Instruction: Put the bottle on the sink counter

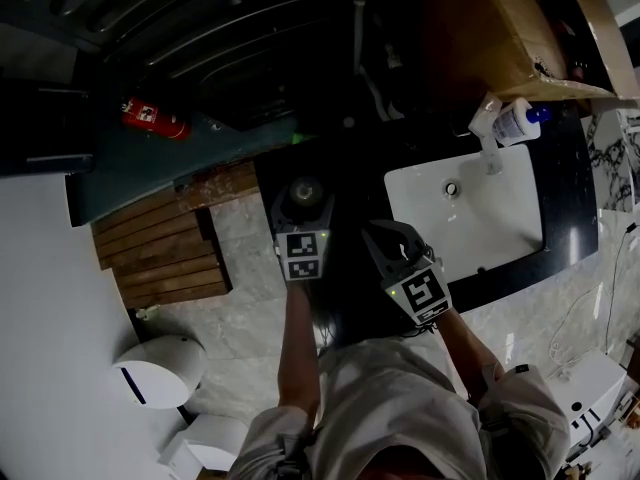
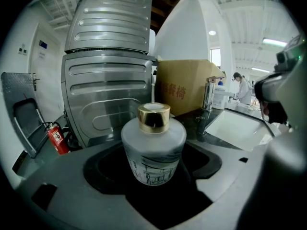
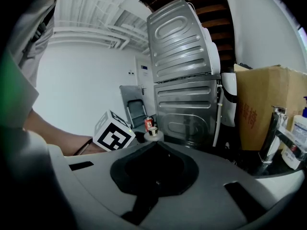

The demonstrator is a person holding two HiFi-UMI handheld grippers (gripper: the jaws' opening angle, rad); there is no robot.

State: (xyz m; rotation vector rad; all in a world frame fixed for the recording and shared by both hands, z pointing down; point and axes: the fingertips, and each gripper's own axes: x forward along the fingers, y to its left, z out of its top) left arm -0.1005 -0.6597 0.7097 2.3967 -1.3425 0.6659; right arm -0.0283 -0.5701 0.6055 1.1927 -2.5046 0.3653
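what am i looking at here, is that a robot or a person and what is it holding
It is a person, not a robot. They hold a two-jaw tool in each hand, and three cameras record at once.

The head view comes from a camera on the person's head looking steeply down. Each of the other two views comes from a camera riding on one tool, looking along its jaws.

The left hand-held gripper is closed on a frosted white glass bottle with a gold cap. The right hand-held gripper has its jaws together, with nothing between them.

Nearby is the black sink counter with a white basin and a metal tap. A white pump bottle and a brown cardboard box stand behind the basin.
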